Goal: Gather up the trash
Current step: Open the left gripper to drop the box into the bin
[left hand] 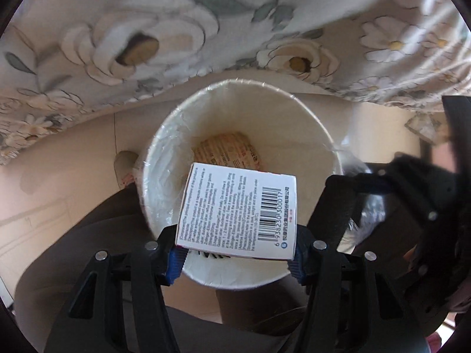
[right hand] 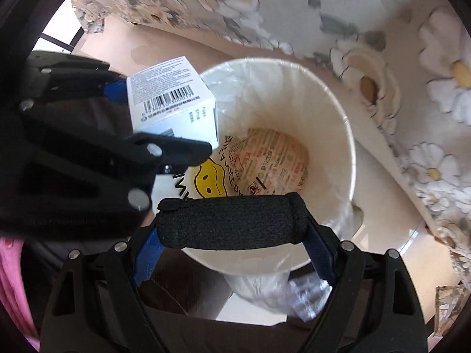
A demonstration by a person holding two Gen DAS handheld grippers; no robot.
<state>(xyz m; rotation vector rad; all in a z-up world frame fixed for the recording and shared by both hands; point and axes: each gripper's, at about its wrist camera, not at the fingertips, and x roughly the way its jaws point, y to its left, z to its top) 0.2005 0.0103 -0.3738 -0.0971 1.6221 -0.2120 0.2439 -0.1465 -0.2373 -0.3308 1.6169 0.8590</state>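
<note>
A white bin [left hand: 312,135] lined with clear plastic stands on the floor; it also shows in the right wrist view [right hand: 329,117]. A crumpled brown printed wrapper [left hand: 229,150] [right hand: 273,161] lies at its bottom. My left gripper [left hand: 235,253] is shut on a white carton with a barcode [left hand: 238,211] [right hand: 170,100] and holds it over the bin's mouth. My right gripper [right hand: 232,229] is shut on a black foam roll [right hand: 232,220] at the bin's near rim; it shows at the right in the left wrist view [left hand: 350,206].
A floral cloth [left hand: 176,29] [right hand: 353,29] hangs above and behind the bin. The beige floor [left hand: 59,161] lies to the left. The bin liner shows a yellow smiley print [right hand: 209,179]. Loose clear plastic [right hand: 279,291] hangs outside the bin's near side.
</note>
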